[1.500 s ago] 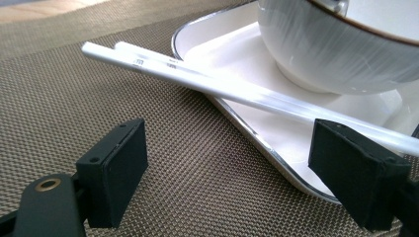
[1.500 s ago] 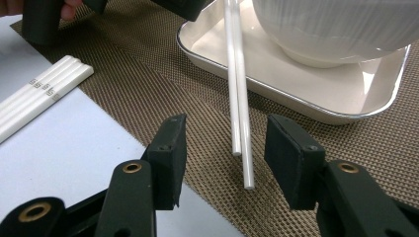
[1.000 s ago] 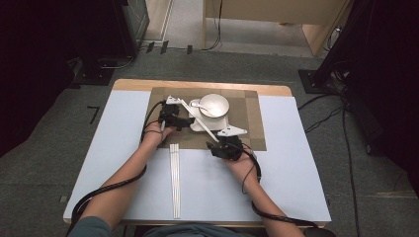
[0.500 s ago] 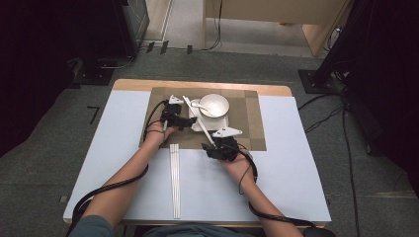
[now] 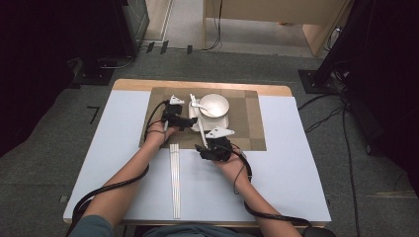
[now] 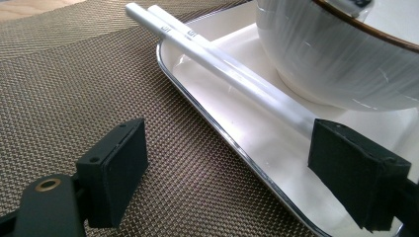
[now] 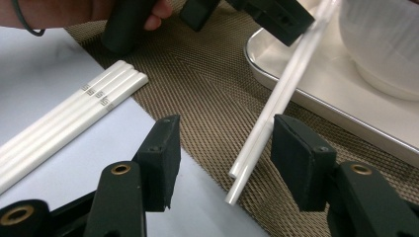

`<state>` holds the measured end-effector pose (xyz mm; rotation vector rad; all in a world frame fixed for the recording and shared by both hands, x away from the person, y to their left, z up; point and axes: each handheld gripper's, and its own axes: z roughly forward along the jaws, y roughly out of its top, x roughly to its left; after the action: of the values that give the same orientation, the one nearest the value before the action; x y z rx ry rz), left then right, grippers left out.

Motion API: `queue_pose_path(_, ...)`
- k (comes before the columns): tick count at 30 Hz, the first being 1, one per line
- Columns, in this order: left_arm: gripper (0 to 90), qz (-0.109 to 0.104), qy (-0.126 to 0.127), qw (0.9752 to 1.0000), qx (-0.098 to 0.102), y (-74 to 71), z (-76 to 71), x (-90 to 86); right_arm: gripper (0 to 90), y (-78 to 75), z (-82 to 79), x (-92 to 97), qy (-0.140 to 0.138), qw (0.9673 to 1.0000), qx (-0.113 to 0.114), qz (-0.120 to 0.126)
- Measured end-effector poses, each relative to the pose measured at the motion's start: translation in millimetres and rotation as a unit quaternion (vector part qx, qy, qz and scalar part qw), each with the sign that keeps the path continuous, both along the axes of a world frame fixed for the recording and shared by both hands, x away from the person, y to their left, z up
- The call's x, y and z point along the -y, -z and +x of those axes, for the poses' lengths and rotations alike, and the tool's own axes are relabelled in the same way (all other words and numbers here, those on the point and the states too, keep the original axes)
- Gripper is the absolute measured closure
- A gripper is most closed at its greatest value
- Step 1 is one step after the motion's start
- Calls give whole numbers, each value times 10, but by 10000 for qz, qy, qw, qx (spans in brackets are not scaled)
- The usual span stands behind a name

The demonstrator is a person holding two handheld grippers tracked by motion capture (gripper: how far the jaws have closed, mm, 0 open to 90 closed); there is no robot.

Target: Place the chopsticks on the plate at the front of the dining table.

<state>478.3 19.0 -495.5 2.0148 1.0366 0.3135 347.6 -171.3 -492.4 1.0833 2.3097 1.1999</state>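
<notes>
left gripper [image 6: 232, 168]: wide open | right gripper [image 7: 225, 148]: open astride 2 chopsticks [image 7: 276, 98] | markings unreadable

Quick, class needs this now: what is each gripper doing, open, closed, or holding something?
Left gripper: open, holding nothing, jaws astride the tray edge.
Right gripper: open, chopsticks lying loose between its jaws.

Bowl [image 5: 214, 104] sits on tray [image 5: 221, 122], tray on woven mat [image 5: 247, 128], mat at table's [image 5: 296, 163] far edge. Chopstick pair [image 5: 198, 117] leans across tray's left rim; 2nd chopstick set [image 5: 174, 182] lies on table in front of mat.
</notes>
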Motion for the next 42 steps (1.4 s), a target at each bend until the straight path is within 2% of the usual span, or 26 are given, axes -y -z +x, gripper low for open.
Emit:
queue_pose_path(7, 150, 10, 9, 10000, 19, -2, -10, 9, 436, 17, 6, -67, -74, 10000, 12, -8)
queue_pose_path(12, 150, 20, 13, 10000, 10, -4, -12, 2, 430, 10, 16, -119, -92, 9999, 105, -13)
queue_pose_path(18, 150, 21, 17, 10000, 18, -7, -19, 2, 420, -18, 57, -159, -60, 9998, 74, 179)
queue_pose_path(21, 150, 24, 15, 10000, 22, -10, -19, -6, 420, -16, 58, -167, -97, 9998, 114, 92)
queue_pose_path(24, 150, 6, -21, 10000, 34, -25, -20, -35, 410, -23, 49, -89, -147, 9997, 149, -129)
queue_pose_path(26, 150, 6, -52, 10000, 40, -32, -17, -46, 401, -34, 16, 4, -177, 9996, 199, -58)
queue_pose_path(28, 150, -21, -93, 9999, 40, -46, -21, -52, 397, -28, -11, 88, -113, 9998, 67, 122)
queue_pose_path(29, 150, -24, -98, 9999, 43, -52, -26, -52, 397, -21, -31, 122, -90, 9999, 1, 145)
queue_pose_path(34, 149, -23, -52, 9999, 121, -97, -60, -53, 397, -31, -111, 167, -109, 9999, 16, 133)
queue_pose_path(37, 150, -26, -50, 9999, 118, -98, -73, -62, 398, -29, -110, 156, -144, 9998, 103, -4)
queue_pose_path(42, 150, 30, -28, 9999, 120, -84, -92, -77, 406, 8, -90, 162, -148, 9996, 107, -195)
